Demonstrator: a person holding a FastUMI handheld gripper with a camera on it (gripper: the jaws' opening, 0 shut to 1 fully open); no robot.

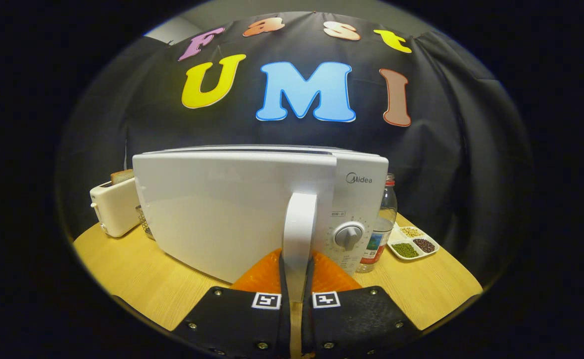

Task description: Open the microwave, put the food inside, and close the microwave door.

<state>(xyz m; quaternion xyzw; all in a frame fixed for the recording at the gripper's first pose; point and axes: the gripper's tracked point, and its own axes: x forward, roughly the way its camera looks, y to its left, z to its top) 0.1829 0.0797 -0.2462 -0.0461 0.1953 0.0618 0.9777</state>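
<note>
**Gripper Held the Microwave Door Handle**

From the gripper view, the gripper [296,271] was closed on the white door handle [300,234] of the microwave [252,209]. Both fingers [267,271] pressed on the handle, one on each side, and the handle stood upright between them. The door [222,214] looked pulled a little away from the microwave body, since a thin gap showed along its top edge. Just beside the handle was the round timer knob [348,235] on the control panel.

The microwave sat on a wooden table [137,274]. Next to it on one side stood a cream toaster [115,207] with a slice of bread [122,175] sticking out of the top. On the other side, a clear bottle [382,224] with a red cap stood close to the microwave. Beyond the bottle lay a small white tray [414,242] with little sections holding green, dark and pale beans.
</note>
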